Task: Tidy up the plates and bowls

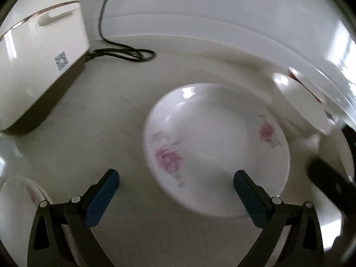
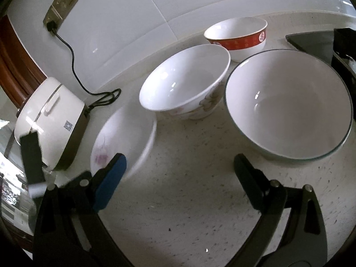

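Observation:
A white plate with pink flowers (image 1: 215, 146) lies flat on the counter, blurred in the left wrist view. My left gripper (image 1: 175, 178) hovers open just in front of it, its right finger over the near rim, holding nothing. A second flowered plate (image 1: 20, 204) shows at the lower left. In the right wrist view my right gripper (image 2: 180, 162) is open above bare counter. Ahead stand the flowered plate (image 2: 124, 138), a floral bowl (image 2: 184, 82), a red-banded bowl (image 2: 238, 35) and a large dark-rimmed bowl (image 2: 289, 104).
A white rice cooker (image 1: 40, 51) (image 2: 51, 120) sits at the left, its black cable (image 2: 73, 62) running to a wall socket strip (image 2: 66, 0). A dark stove top (image 2: 311, 40) is at the far right. The tiled wall closes the back.

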A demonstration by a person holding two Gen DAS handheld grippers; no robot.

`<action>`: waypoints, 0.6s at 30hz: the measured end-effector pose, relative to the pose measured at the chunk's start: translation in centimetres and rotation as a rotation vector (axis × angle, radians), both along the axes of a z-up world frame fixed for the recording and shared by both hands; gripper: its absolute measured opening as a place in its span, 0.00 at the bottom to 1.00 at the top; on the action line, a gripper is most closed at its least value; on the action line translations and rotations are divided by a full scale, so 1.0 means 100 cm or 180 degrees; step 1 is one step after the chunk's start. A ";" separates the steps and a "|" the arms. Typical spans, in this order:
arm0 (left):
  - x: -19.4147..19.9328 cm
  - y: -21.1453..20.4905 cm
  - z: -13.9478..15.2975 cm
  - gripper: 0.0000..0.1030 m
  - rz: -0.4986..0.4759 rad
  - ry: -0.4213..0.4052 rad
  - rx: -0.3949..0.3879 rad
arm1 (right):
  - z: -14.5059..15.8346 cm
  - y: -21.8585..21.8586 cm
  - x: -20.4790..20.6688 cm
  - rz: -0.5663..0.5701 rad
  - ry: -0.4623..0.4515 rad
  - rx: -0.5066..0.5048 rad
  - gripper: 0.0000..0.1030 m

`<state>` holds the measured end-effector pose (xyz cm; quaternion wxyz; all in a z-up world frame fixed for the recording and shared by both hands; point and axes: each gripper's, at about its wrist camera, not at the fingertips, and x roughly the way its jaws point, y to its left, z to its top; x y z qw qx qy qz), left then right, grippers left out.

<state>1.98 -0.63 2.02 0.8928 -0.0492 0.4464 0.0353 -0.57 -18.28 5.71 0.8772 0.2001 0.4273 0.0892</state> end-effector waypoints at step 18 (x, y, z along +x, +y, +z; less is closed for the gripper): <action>-0.025 -0.049 0.004 1.00 -0.1191 -0.0037 -0.0211 | 0.000 0.005 0.004 -0.0014 -0.0005 -0.0187 0.69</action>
